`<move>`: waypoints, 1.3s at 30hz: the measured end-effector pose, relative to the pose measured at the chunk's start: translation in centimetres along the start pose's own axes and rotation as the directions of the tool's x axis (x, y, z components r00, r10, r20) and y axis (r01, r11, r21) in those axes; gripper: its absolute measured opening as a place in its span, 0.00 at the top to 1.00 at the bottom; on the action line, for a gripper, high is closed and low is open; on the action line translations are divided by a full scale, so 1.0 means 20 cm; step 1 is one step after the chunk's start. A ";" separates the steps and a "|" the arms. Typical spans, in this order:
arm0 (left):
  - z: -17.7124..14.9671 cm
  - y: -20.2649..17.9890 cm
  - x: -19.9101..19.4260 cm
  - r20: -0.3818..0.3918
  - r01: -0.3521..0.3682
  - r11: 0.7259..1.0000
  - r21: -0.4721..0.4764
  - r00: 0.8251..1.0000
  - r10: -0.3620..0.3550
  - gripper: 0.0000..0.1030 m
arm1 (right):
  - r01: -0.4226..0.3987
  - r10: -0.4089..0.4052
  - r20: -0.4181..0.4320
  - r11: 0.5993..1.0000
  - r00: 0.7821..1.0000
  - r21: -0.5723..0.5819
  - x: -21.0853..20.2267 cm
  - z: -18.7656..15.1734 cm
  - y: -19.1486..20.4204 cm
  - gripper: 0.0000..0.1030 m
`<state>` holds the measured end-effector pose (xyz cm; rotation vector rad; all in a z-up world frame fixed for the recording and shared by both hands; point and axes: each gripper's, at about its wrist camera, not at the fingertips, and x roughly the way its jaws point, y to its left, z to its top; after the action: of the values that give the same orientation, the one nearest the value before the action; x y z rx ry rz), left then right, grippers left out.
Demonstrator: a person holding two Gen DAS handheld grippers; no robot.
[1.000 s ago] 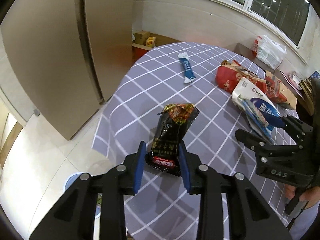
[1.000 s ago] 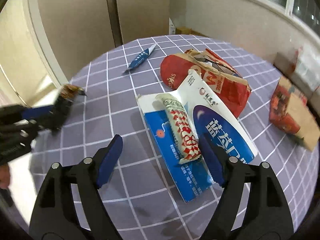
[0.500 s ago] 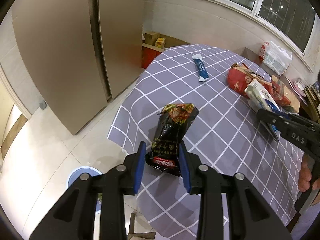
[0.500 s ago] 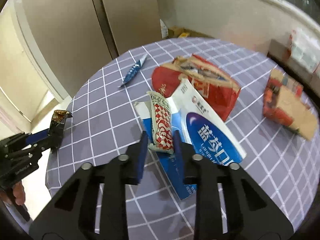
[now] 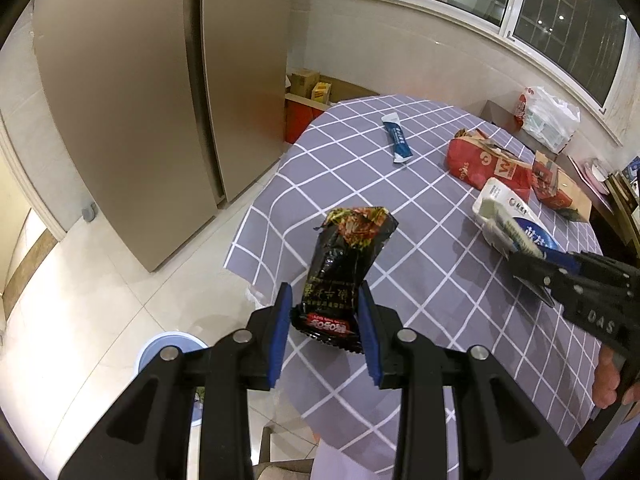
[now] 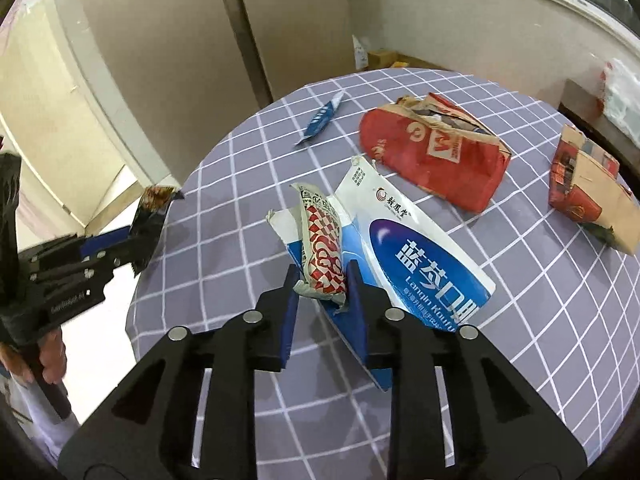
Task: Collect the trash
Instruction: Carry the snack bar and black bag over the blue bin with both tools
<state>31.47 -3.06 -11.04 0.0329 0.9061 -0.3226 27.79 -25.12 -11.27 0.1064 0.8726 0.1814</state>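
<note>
My left gripper [image 5: 323, 300] is shut on the lower end of a black snack bag [image 5: 344, 264], held upright in the air past the near left edge of the round checked table [image 5: 360, 184]. My right gripper [image 6: 322, 280] has the near end of a red-and-white checked wrapper [image 6: 320, 232] between its pads, which touch it on both sides while the jaws are opening slightly. The wrapper lies along a blue-and-white box [image 6: 424, 256]. In the left wrist view the right gripper [image 5: 532, 272] shows at the right edge. The black snack bag [image 6: 154, 216] also shows at the left of the right wrist view.
On the table lie a crumpled red paper bag [image 6: 432, 152], a small blue sachet [image 6: 320, 120] and a torn red-and-brown bag [image 6: 588, 192]. A blue bin [image 5: 168, 350] stands on the tiled floor below the left gripper. Tall brown cabinet doors [image 5: 140, 100] rise at the left.
The right gripper went from wide open to closed around the checked wrapper and rose a little. The left gripper, still holding the black bag, drew back from the table.
</note>
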 end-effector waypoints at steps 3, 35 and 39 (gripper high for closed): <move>0.00 0.01 -0.01 0.001 -0.006 1.000 -0.001 1.000 0.006 0.69 | -0.041 0.041 0.006 0.999 0.999 0.023 -0.02 -0.01 0.00 0.40; -0.06 0.08 -0.10 0.019 -0.027 0.999 -0.026 0.999 0.027 0.69 | -0.041 0.040 -0.025 0.999 0.999 -0.033 -0.04 -0.11 0.13 0.73; -0.08 0.11 -0.10 0.014 -0.033 0.999 -0.035 0.999 0.033 0.69 | -0.061 0.060 -0.026 0.997 0.998 -0.045 -0.06 -0.14 0.15 0.66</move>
<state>29.81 -0.27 -10.69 0.0128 0.8953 -0.2759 24.55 -22.46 -11.69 0.0881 0.8895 0.2593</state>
